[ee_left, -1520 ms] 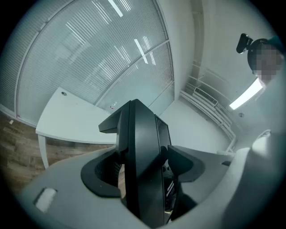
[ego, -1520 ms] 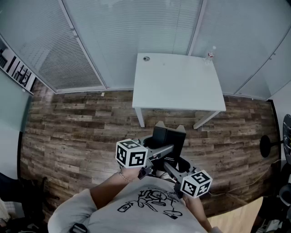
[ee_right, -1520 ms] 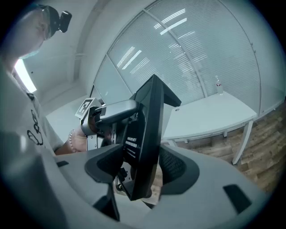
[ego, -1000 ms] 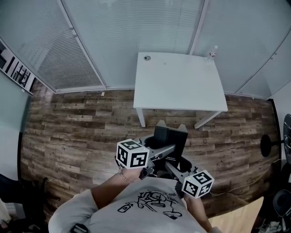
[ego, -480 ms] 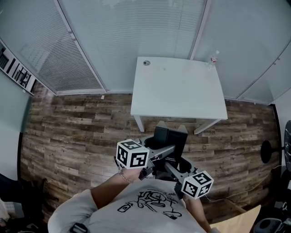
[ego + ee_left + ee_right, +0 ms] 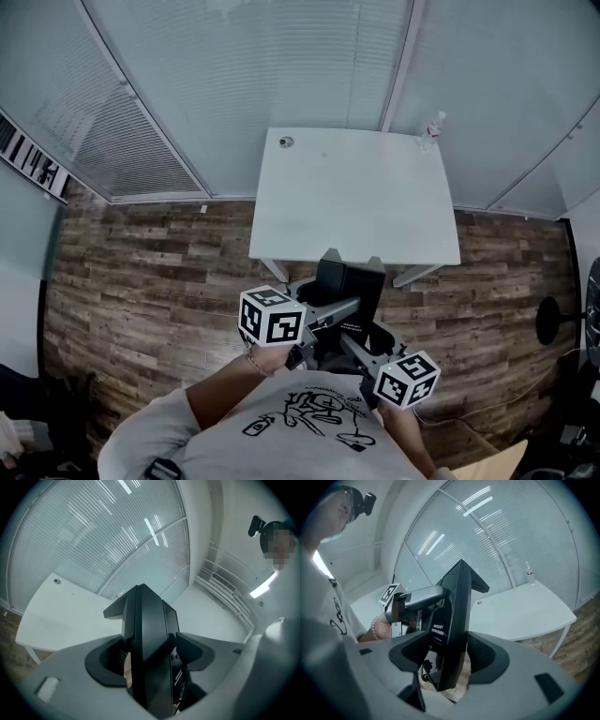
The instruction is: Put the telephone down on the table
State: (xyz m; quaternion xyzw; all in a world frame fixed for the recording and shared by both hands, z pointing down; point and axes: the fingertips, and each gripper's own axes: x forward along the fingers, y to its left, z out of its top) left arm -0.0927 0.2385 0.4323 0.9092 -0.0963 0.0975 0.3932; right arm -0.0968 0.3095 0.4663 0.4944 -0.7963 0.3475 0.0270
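You held black telephone (image 6: 350, 281) aloft and upright before your chest, over wooden floor (image 6: 141, 272), near front edge of white worktop (image 6: 356, 187). Your left gripper (image 6: 149, 660) had jaws clamped on telephone from left. Your right gripper (image 6: 446, 656) had jaws clamped on it from right. Telephone did not touch worktop. Small clear bottle (image 6: 431, 125) stood at worktop's far right corner, and round grommet (image 6: 286, 142) sat at far left corner. Slatted blinds (image 6: 234, 75) ran behind worktop.

Person is wearing a pale grey tee (image 6: 309, 427) w/ black drawing, bead bracelet (image 6: 251, 361). Left gripper (image 6: 150, 660) & right gripper (image 6: 440, 656) are showing grey bodies, black pads, b&w cubes.
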